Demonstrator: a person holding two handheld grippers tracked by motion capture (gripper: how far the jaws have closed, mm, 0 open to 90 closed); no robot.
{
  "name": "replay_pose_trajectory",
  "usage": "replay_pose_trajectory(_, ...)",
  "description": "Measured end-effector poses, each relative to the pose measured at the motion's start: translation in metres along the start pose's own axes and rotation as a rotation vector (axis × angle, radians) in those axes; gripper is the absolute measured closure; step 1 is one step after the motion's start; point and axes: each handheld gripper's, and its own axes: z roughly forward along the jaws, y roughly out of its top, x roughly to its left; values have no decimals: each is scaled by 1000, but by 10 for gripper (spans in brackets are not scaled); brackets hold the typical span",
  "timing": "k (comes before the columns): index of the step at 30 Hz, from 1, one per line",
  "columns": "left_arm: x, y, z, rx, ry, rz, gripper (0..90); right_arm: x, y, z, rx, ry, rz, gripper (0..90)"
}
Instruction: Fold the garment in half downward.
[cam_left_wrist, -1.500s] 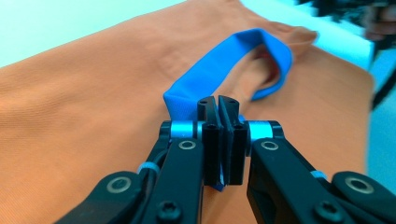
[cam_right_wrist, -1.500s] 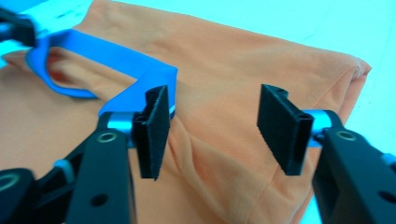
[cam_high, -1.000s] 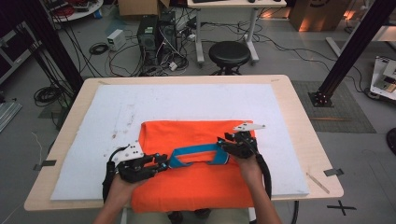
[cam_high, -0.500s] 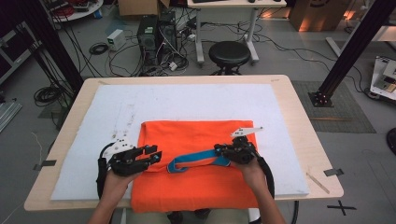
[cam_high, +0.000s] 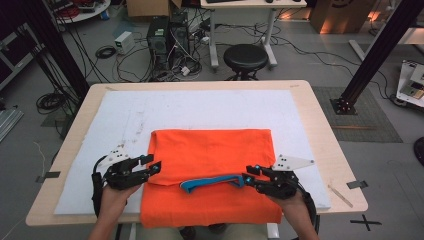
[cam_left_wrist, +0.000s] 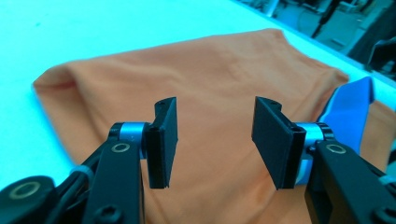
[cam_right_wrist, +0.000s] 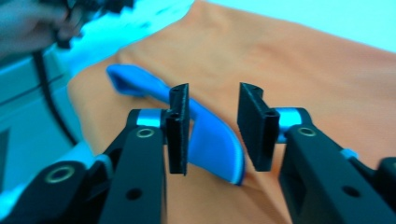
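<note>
An orange garment (cam_high: 212, 155) lies folded flat on the white mat (cam_high: 200, 110), a blue collar band (cam_high: 212, 181) curving across its near part. My left gripper (cam_high: 154, 164) sits at the garment's left edge. Its jaws have just been opening and stand open, with only orange cloth (cam_left_wrist: 224, 74) lying beyond them in the left gripper view (cam_left_wrist: 215, 102). My right gripper (cam_high: 248, 176) is at the band's right end. Its jaws have also just opened and stand open (cam_right_wrist: 214, 91) above the blue band (cam_right_wrist: 210, 140), the pads not pressing on it.
The mat covers most of the wooden table (cam_high: 320, 130). A thin stick (cam_high: 341, 195) lies near the table's right front corner. A stool (cam_high: 245, 56), cables and computer cases stand on the floor beyond the far edge.
Both grippers drew apart: the left slid left to the garment's edge, the right moved right and nearer the front. Both sets of jaws stand wider than half a second ago.
</note>
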Motion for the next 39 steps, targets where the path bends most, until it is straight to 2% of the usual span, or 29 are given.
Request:
replay_pose_trajectory(1, 0, -2, 0, 6, 11, -4, 505, 0, 0, 0, -14, -31, 7, 632)
replay_pose_trajectory(3, -1, -6, -1, 10, 24, -19, 504, -1, 2, 5, -33, -112, 71, 652)
replay_pose_trajectory(5, -3, -9, -3, 13, 26, -22, 504, -3, 6, 18, -32, -170, 92, 666)
replay_pose_trajectory(7, -6, -12, -5, 14, 27, -18, 505, -2, 9, 33, 2, -162, 109, 681)
replay_pose_trajectory(9, -8, -14, -8, 11, 29, -12, 505, 2, 9, 49, 66, -126, 79, 713)
replay_pose_trajectory(11, -8, -15, -12, 5, 29, -13, 504, 9, 5, 59, 127, -87, 23, 737)
replay_pose_trajectory(13, -9, -17, -15, 2, 34, -16, 500, 16, -2, 61, 165, -57, -21, 739)
replay_pose_trajectory(15, -10, -18, -15, 3, 35, -15, 499, 21, -11, 58, 205, -51, -62, 742)
replay_pose_trajectory(17, -12, -20, -15, 11, 35, -12, 497, 22, -17, 55, 232, -68, -78, 745)
replay_pose_trajectory(19, -14, -21, -13, 17, 36, -13, 498, 22, -24, 51, 240, -77, -87, 743)
replay_pose_trajectory(21, -15, -22, -12, 21, 45, -12, 497, 21, -26, 45, 213, -78, -64, 706)
replay_pose_trajectory(23, -16, -23, -11, 33, 54, -11, 497, 19, -25, 33, 152, -82, -37, 645)
replay_pose_trajectory(26, -18, -25, -6, 57, 73, -6, 494, 14, -24, 11, 69, -162, 10, 543)
replay_pose_trajectory(28, -18, -27, -2, 96, 111, 4, 490, 8, -25, -5, 31, -271, 50, 518)
replay_pose_trajectory(32, -17, -31, 4, 140, 139, 12, 480, -8, -30, -30, 39, -474, 104, 486)
replay_pose_trajectory(33, -17, -31, 6, 150, 140, 12, 479, -13, -32, -33, 52, -501, 125, 487)
replay_pose_trajectory(35, -19, -32, 10, 194, 166, 52, 481, -18, -37, -33, 95, -504, 153, 529)
replay_pose_trajectory(37, -22, -34, 14, 218, 188, 83, 505, -18, -41, -26, 150, -494, 144, 565)
replay_pose_trajectory(39, -25, -34, 15, 227, 232, 131, 588, -18, -42, -18, 187, -494, 116, 595)
